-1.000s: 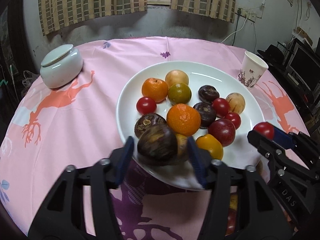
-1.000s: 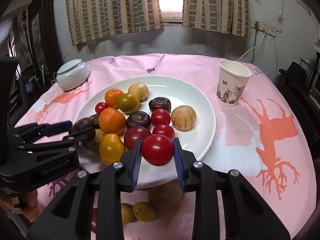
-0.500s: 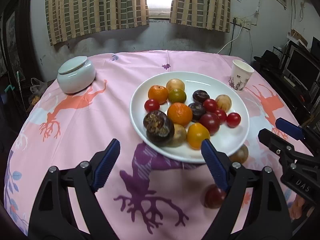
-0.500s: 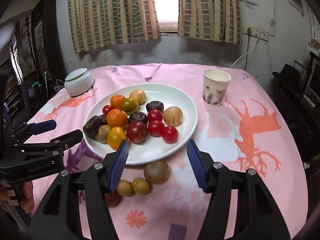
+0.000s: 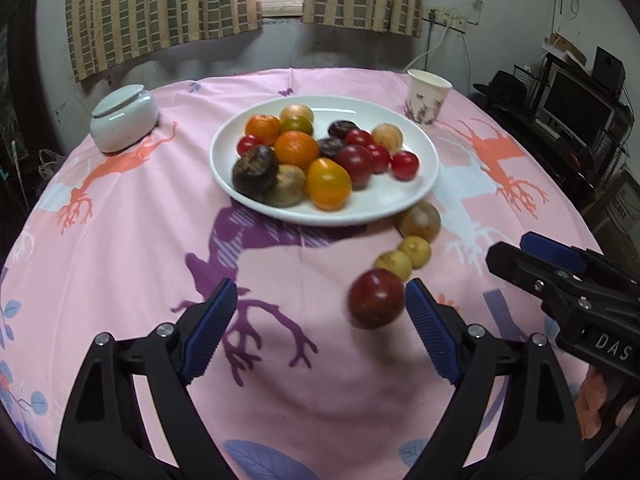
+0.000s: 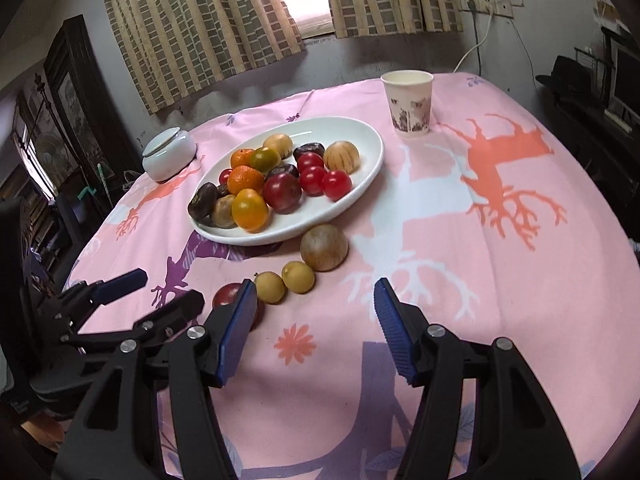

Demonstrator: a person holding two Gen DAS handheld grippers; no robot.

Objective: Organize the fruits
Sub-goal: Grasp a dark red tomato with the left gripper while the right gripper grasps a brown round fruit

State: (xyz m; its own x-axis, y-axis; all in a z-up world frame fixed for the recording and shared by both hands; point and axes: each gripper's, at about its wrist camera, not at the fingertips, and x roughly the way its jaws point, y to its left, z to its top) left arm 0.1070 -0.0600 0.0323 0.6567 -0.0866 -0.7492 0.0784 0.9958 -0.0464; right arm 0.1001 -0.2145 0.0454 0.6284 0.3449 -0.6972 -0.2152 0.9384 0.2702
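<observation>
Left hand-held gripper (image 5: 316, 328): its jaws are opening and already stand wide, blue ribbed pads apart over the pink printed surface (image 5: 120, 240); nothing is pressed between them
Dark red round plum (image 5: 376, 298): lies on the cloth just inside the right pad of the left hand-held gripper, loose and blurred; whether it touches that pad I cannot tell
Right hand-held gripper (image 6: 314, 328): jaws parted to a middling width, only bare cloth and an orange flower print between the pads
Two small yellow-brown round fruits (image 6: 284, 282): side by side just ahead of the right hand-held gripper's left pad
Larger tan round fruit (image 6: 324, 247): beyond those two, close to the plate's near rim
White round ceramic plate (image 6: 360, 184): farther ahead of both hand-held grippers, heaped with oranges, red tomatoes, dark purple fruits and a yellow-orange one
White paper cup with a dark print (image 6: 409, 102): far ahead, to the right of the plate
White lidded ceramic jar (image 5: 123, 117): far ahead on the left
</observation>
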